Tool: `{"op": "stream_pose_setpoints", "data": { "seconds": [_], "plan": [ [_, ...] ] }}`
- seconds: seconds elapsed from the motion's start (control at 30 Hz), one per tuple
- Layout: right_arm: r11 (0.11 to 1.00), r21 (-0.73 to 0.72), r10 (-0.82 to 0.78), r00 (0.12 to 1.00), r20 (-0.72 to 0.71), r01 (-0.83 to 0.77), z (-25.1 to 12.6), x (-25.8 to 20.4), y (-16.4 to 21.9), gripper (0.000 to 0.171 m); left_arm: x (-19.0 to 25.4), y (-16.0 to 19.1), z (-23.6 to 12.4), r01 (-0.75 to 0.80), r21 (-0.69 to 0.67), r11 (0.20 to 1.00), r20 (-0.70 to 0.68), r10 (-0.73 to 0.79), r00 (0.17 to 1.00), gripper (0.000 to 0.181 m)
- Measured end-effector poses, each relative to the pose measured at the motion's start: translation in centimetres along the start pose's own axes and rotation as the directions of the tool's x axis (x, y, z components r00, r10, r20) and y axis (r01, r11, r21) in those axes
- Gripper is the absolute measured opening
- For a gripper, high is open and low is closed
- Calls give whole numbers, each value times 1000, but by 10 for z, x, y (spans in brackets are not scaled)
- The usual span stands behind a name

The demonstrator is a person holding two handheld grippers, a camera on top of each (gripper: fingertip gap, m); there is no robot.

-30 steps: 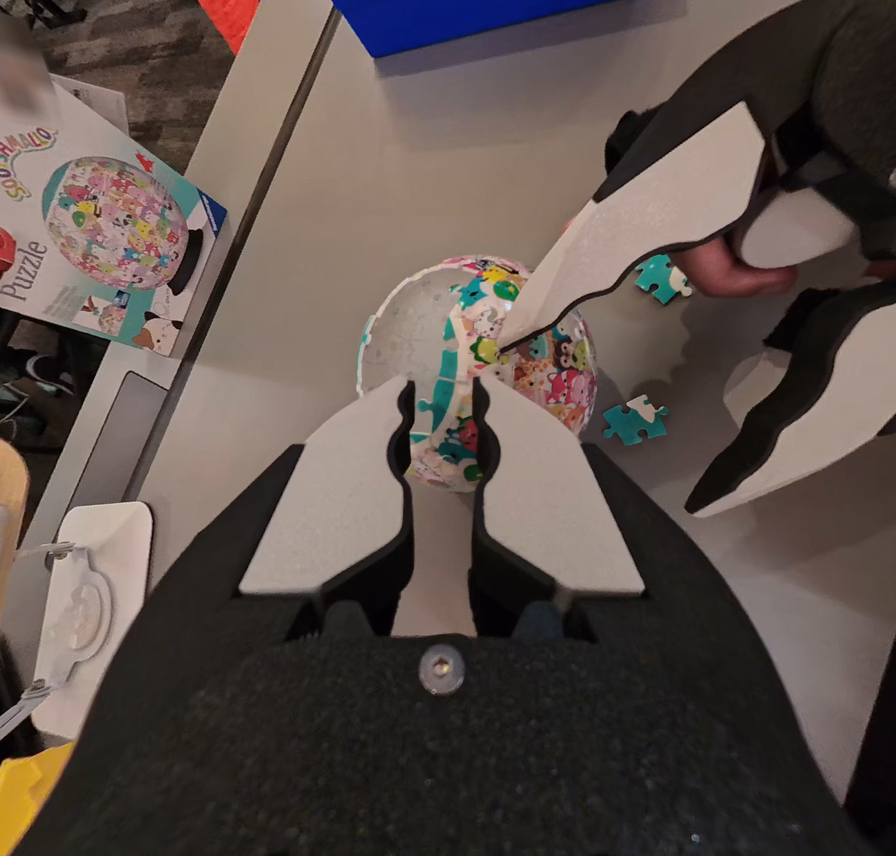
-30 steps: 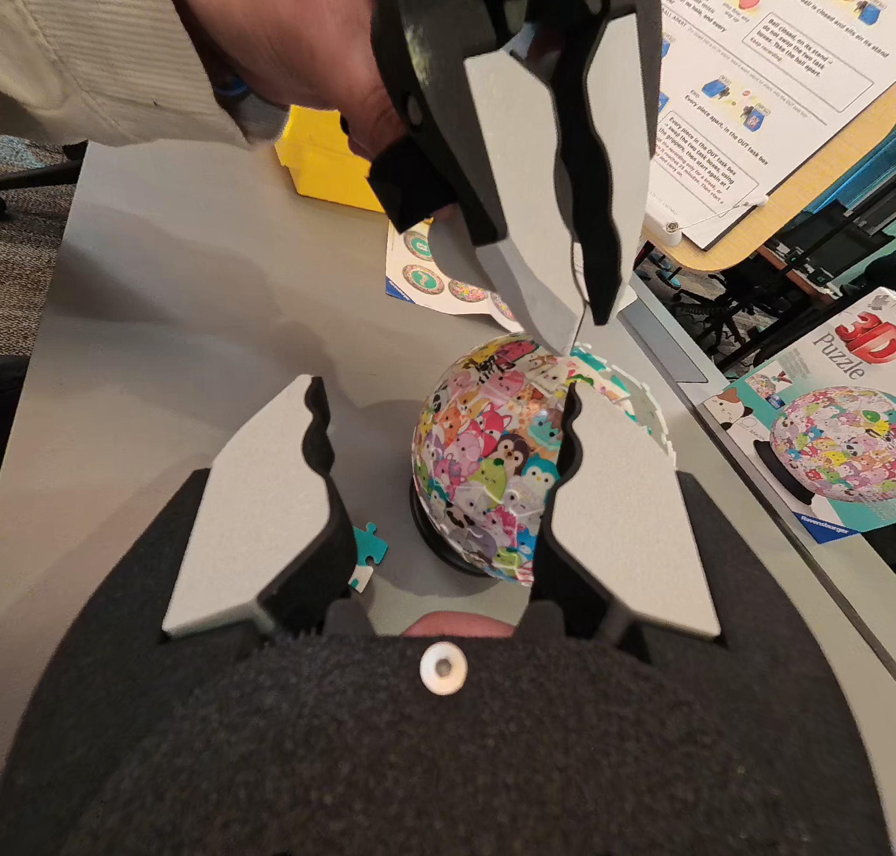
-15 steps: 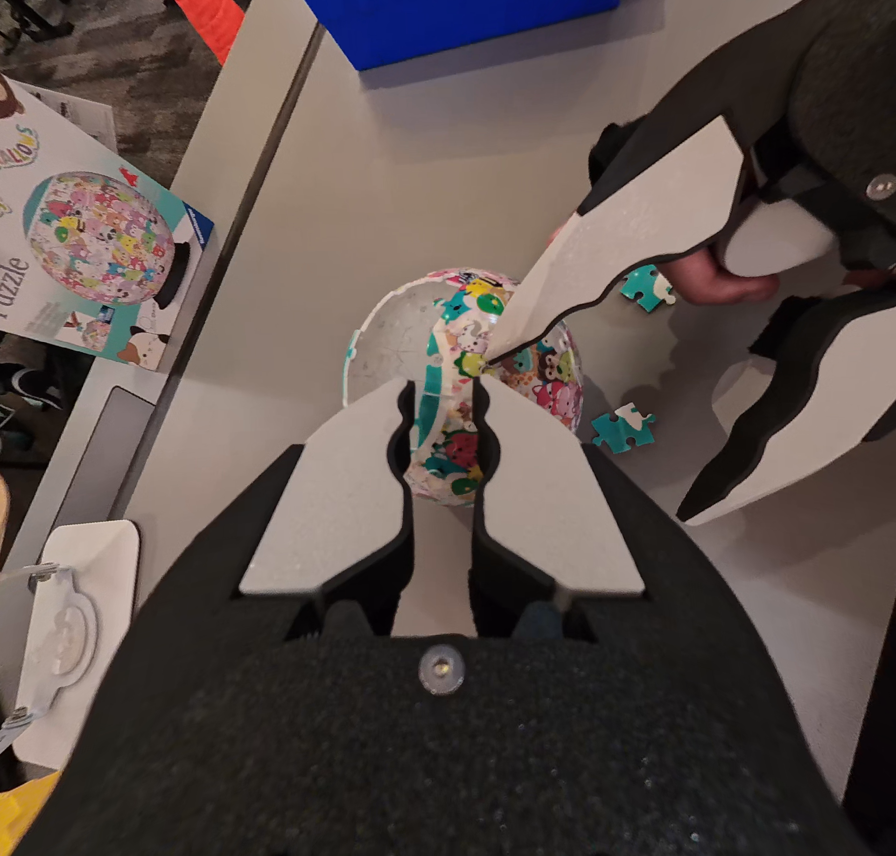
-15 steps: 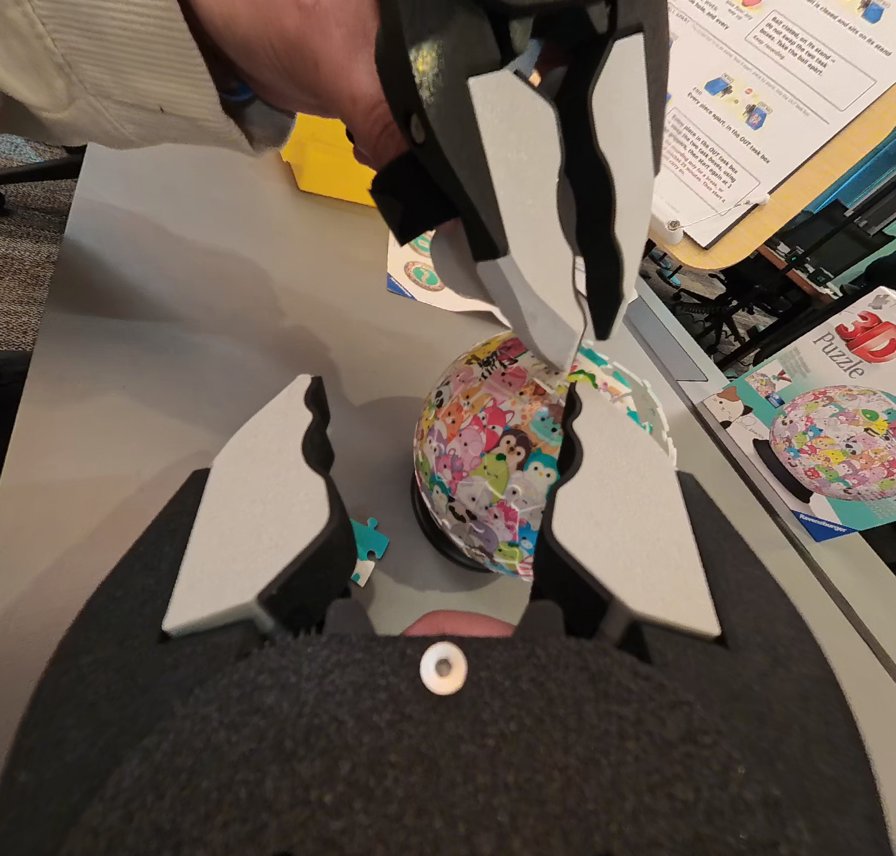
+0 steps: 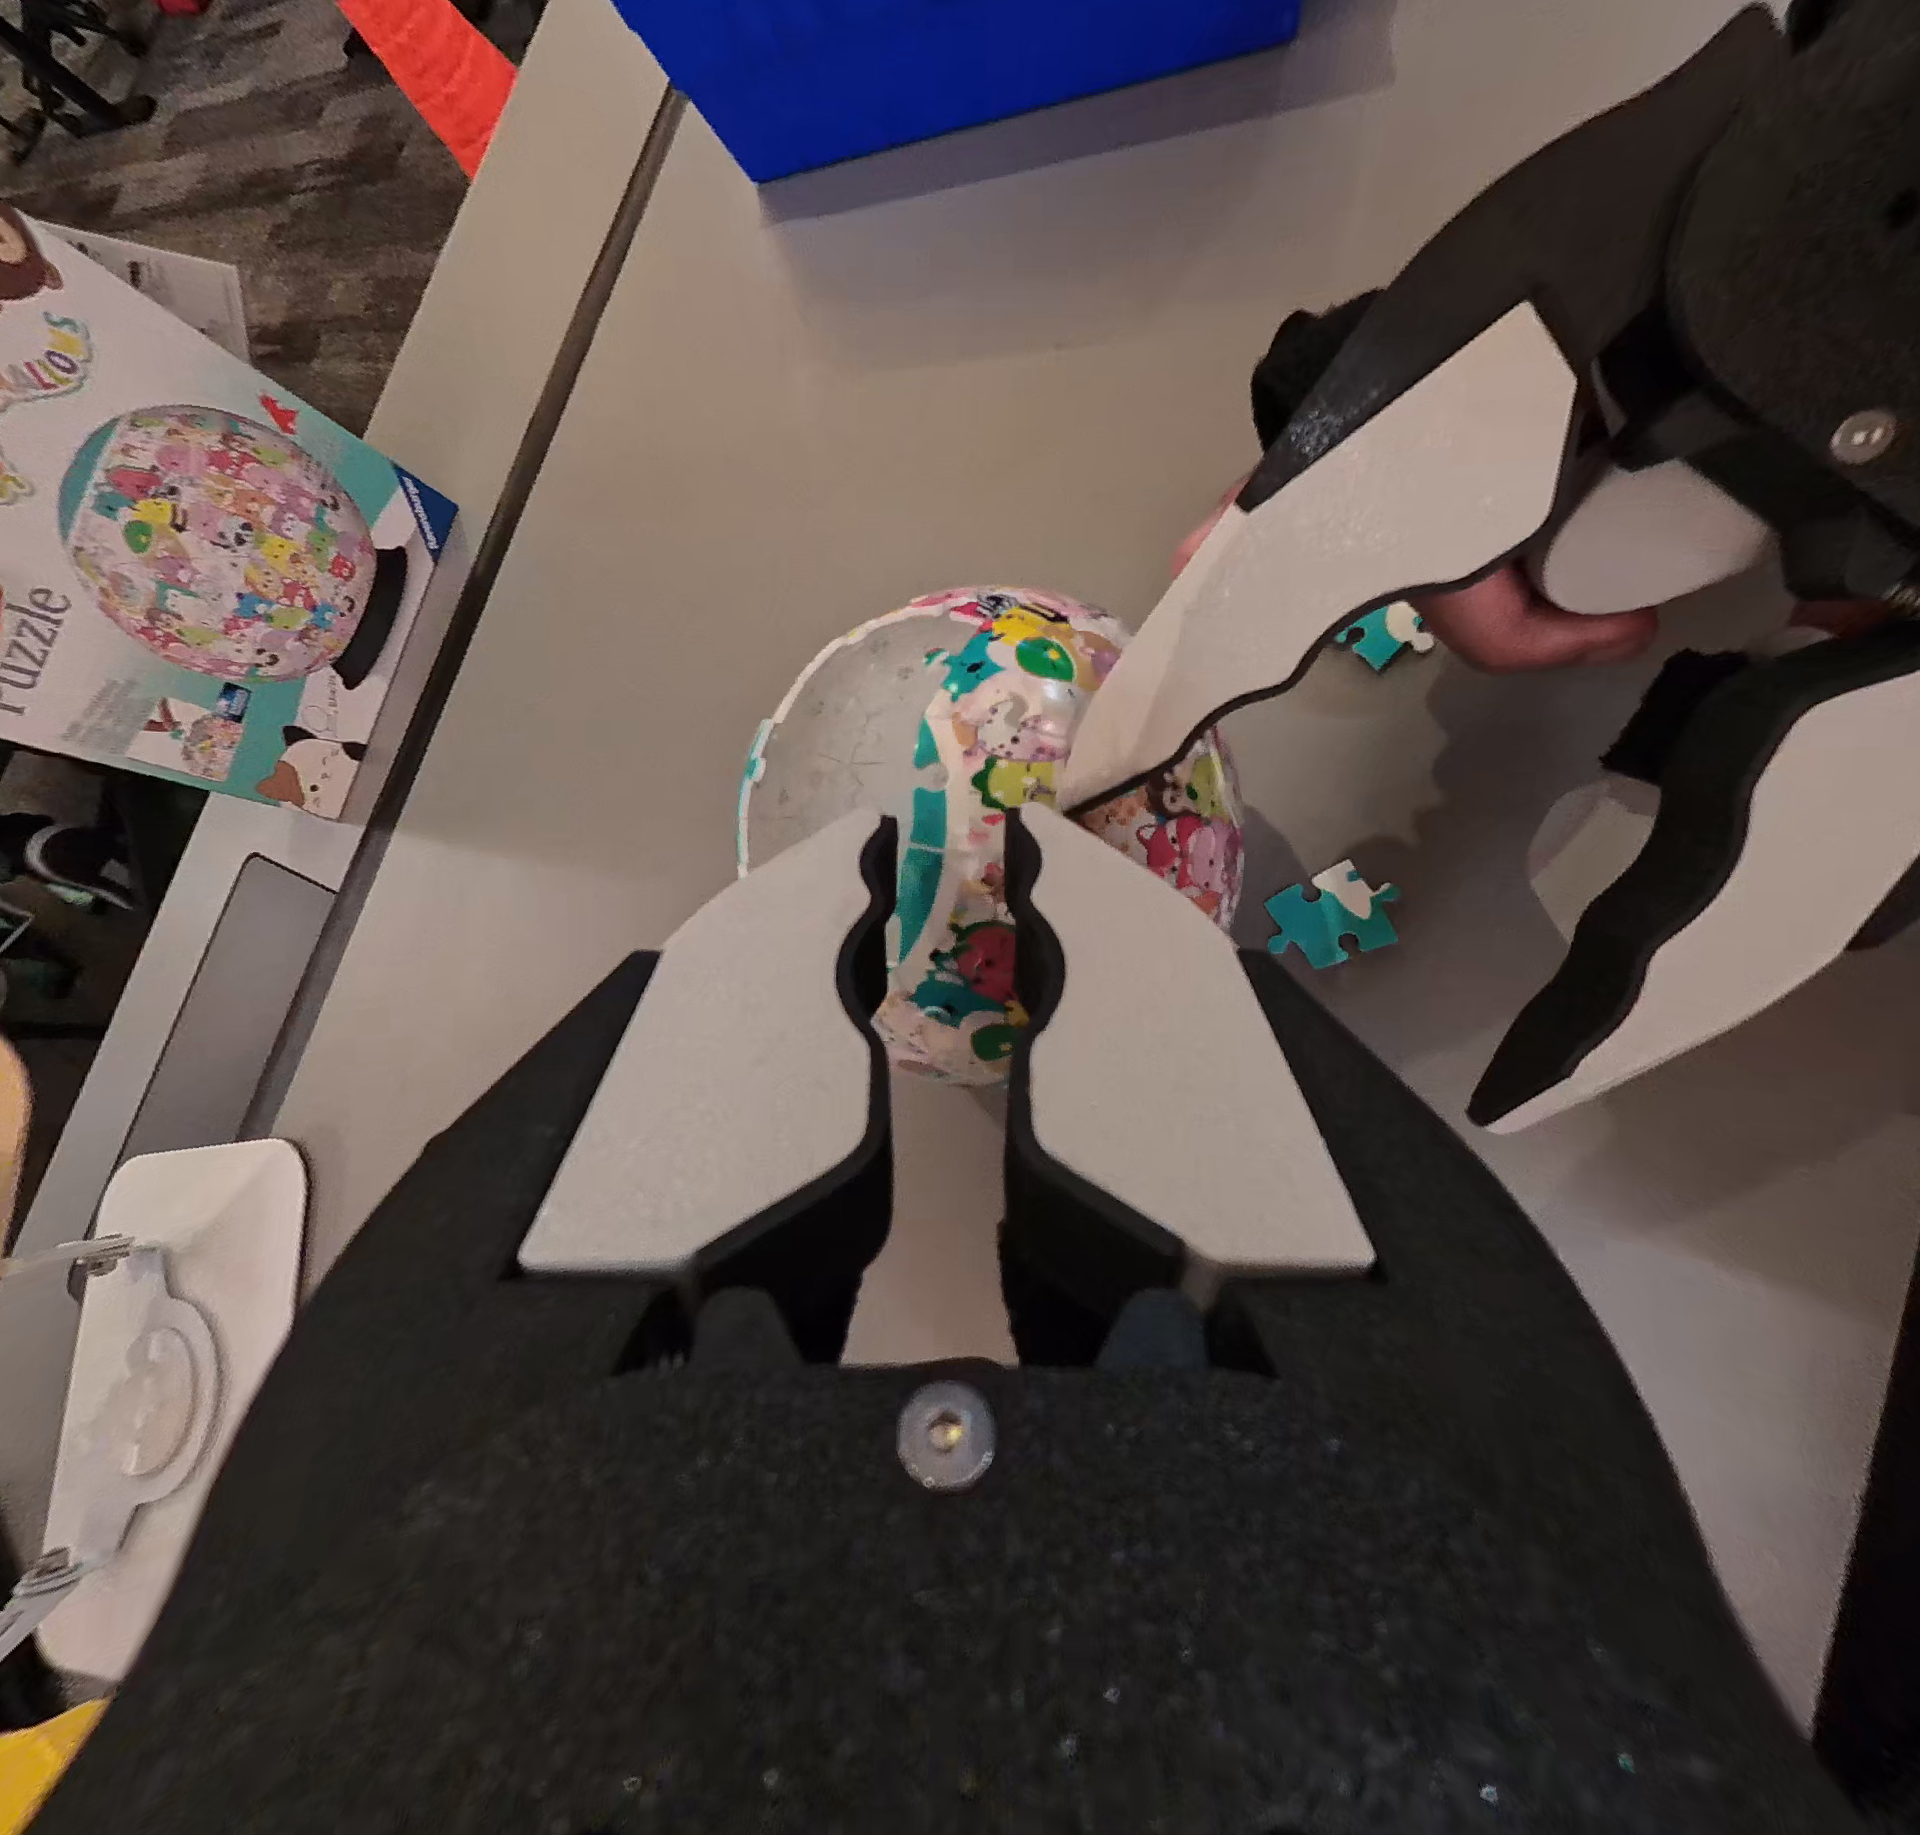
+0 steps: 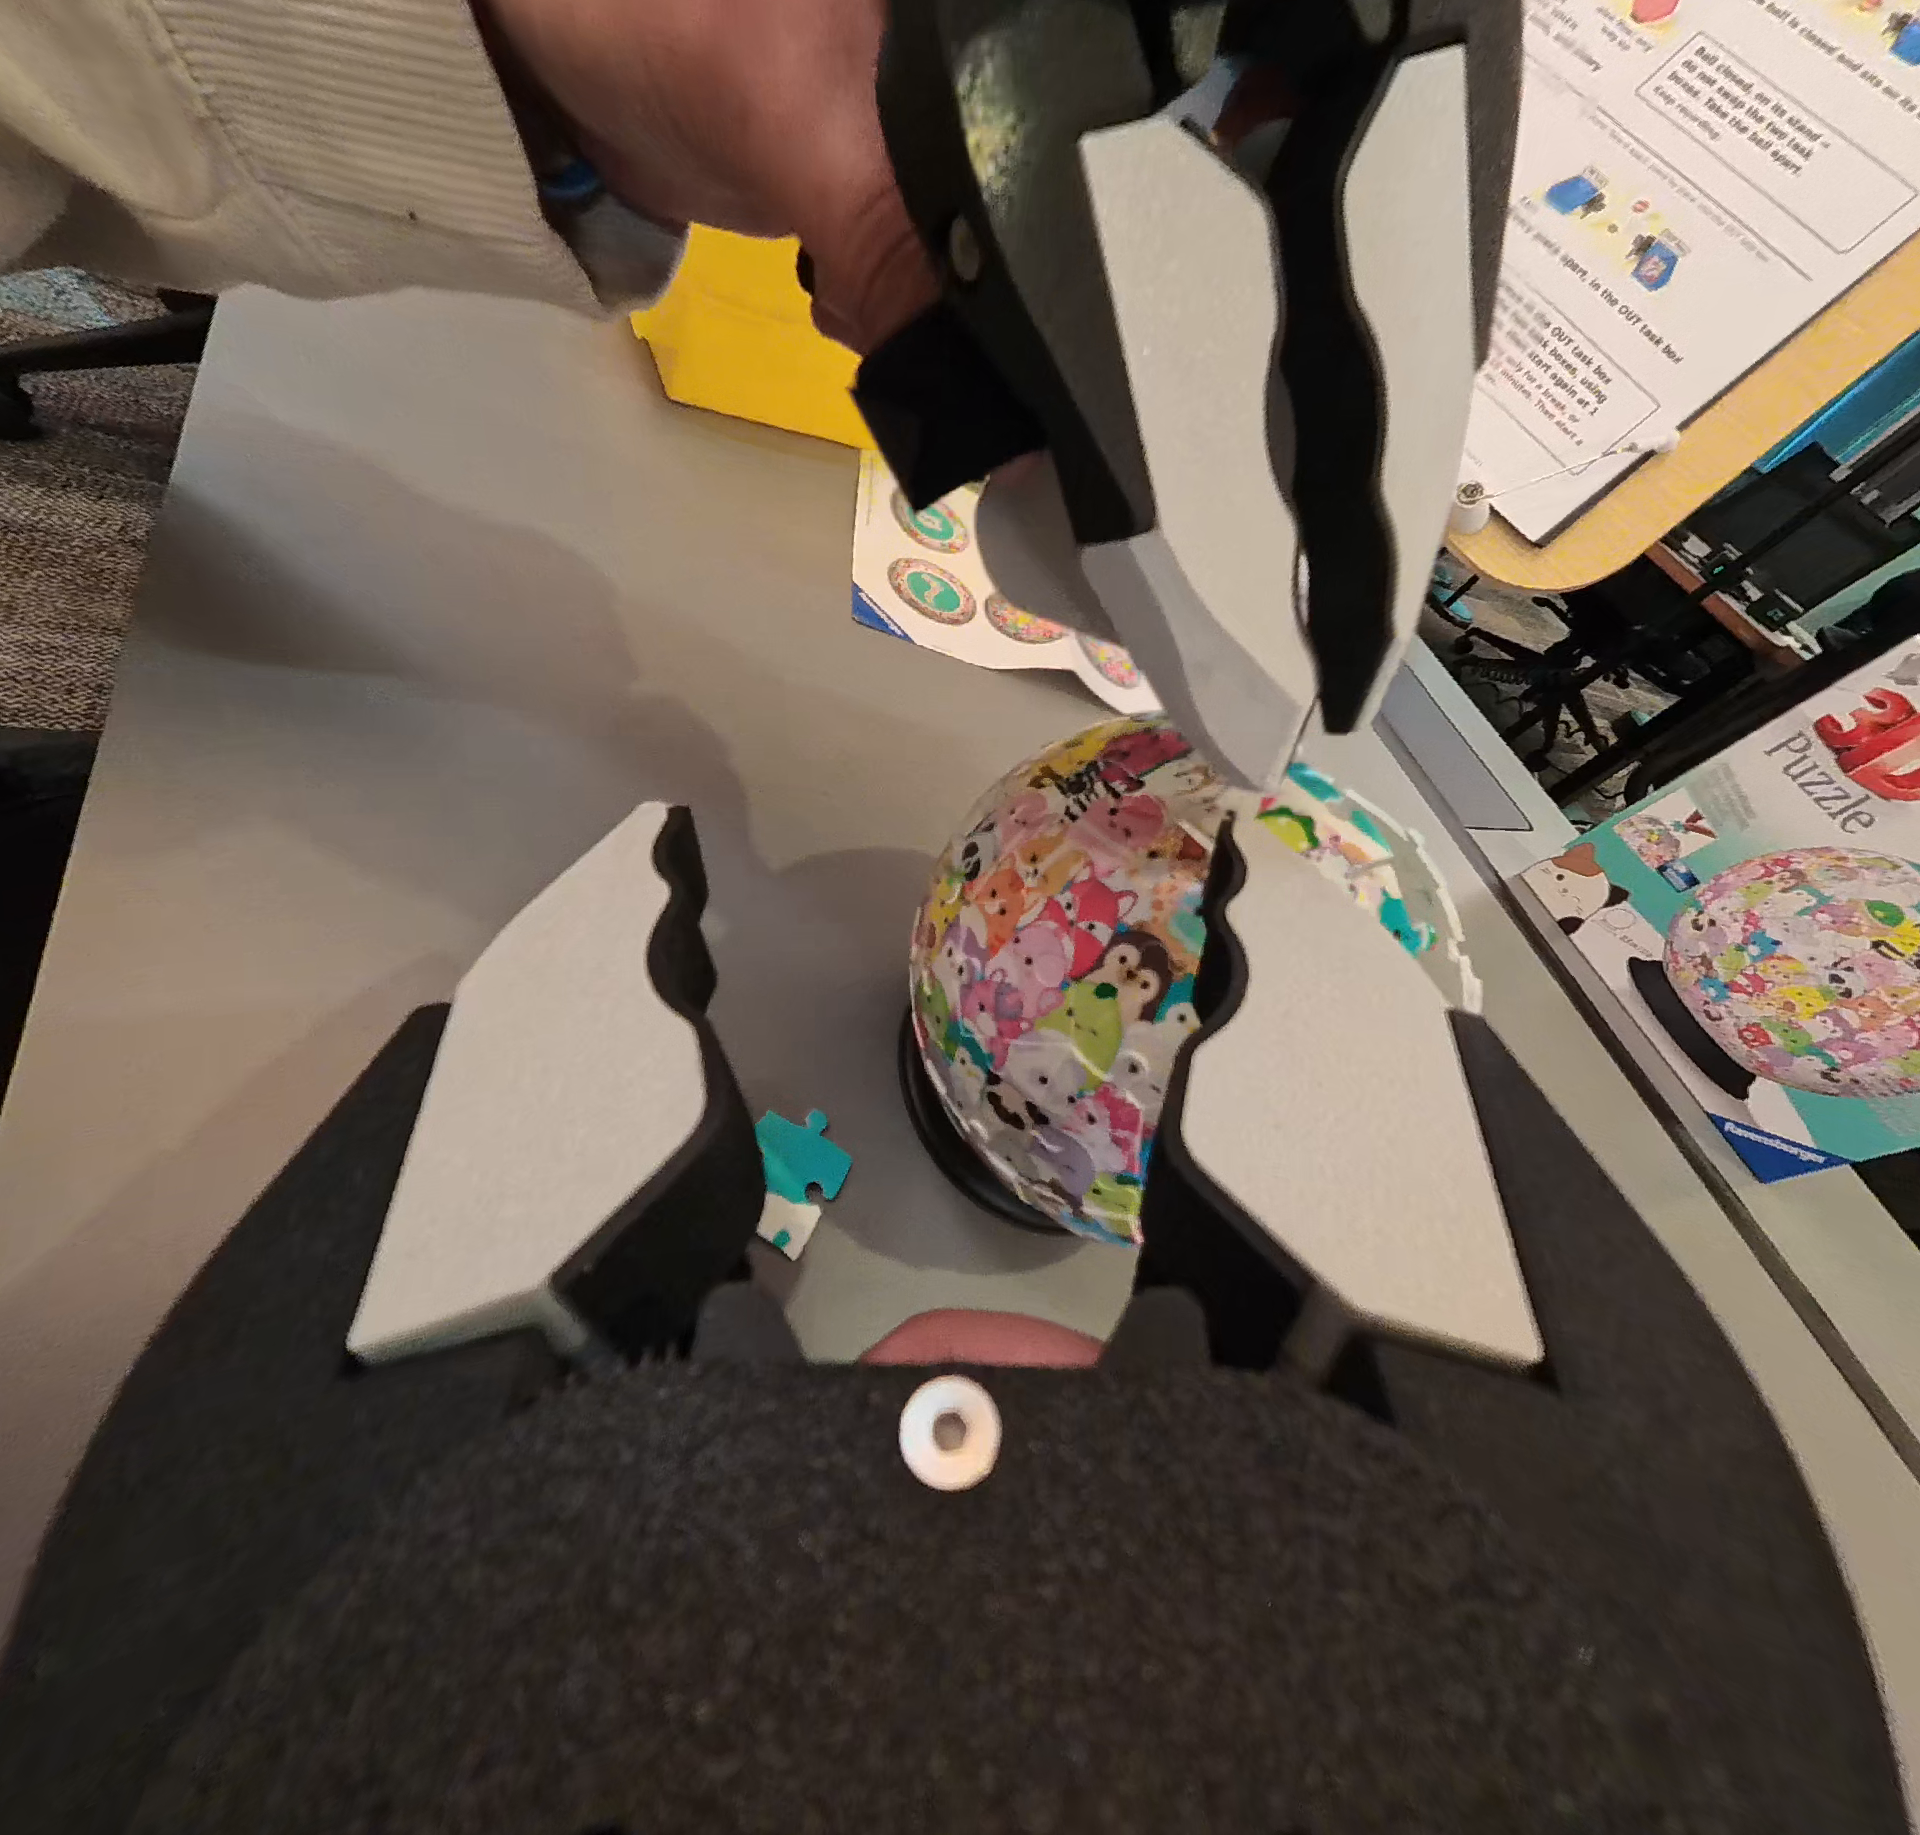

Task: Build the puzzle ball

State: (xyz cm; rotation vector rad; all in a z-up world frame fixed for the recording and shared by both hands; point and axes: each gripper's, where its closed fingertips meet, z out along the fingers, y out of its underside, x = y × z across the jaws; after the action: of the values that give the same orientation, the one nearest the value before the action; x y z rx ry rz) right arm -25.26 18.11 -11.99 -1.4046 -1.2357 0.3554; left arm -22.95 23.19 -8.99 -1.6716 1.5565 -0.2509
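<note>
The partly built puzzle ball (image 5: 987, 746) stands on a black stand (image 6: 935, 1141). It is colourful outside, and its open side shows the white inside. My left gripper (image 5: 940, 829) comes down from above, nearly shut, its fingers either side of the ball's top rim; it also shows in the right wrist view (image 6: 1304, 751). My right gripper (image 6: 945, 824) is wide open and empty, and one finger (image 5: 1299, 580) rests its tip on the ball's top. A loose teal piece (image 5: 1330, 918) lies by the ball, and another (image 5: 1387, 632) lies near a hand.
A blue bin (image 5: 987, 19) stands at the table's far end. The puzzle box (image 5: 208, 580) lies past the table's edge. A yellow box (image 6: 748, 341), a printed sheet (image 6: 935, 580) and an instruction page (image 6: 1714, 175) lie behind the ball. The loose teal piece (image 5: 1330, 918) is about 10 cm from my right fingertips. My right wrist view (image 6: 789, 1171) looks at it from another angle.
The right gripper's finger tip has slid across the ball's top toward my left fingers. Both grippers keep the same opening.
</note>
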Motion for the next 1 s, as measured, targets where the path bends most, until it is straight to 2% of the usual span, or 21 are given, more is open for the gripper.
{"op": "stream_pose_setpoints", "data": {
  "seconds": [0.1,0.17,0.33,0.43,0.53,0.6,0.7,0.8,1.0],
  "plan": [
    [1000,-1,-12,1000,-3,12,2,-1,-2,91,0,3,-9,41,15,999,-13,-41,999,21],
    [1000,7,-12,1000,-7,12,3,-1,-6,91,-6,11,-19,119,31,992,14,-120,993,20],
    [999,-33,-15,999,-41,14,11,2,-1,91,0,62,-38,379,88,921,52,-384,922,22],
    [999,-18,-33,999,-37,32,8,-3,-3,91,14,97,-41,485,100,869,66,-492,868,22],
    [998,-38,-57,996,-66,55,7,0,-1,91,29,113,-43,564,133,815,48,-574,818,22],
    [999,-16,-42,995,-87,41,7,4,-5,90,36,116,-41,585,138,799,38,-595,803,22],
    [1000,8,-27,995,-91,28,7,5,-10,89,42,115,-37,563,124,817,42,-572,819,22],
    [999,-34,-34,995,-92,31,10,5,0,89,46,109,-33,542,122,831,30,-549,835,22],
    [999,-32,-27,995,-99,24,9,6,0,88,51,107,-31,532,113,839,17,-536,844,22]
  ]
}}
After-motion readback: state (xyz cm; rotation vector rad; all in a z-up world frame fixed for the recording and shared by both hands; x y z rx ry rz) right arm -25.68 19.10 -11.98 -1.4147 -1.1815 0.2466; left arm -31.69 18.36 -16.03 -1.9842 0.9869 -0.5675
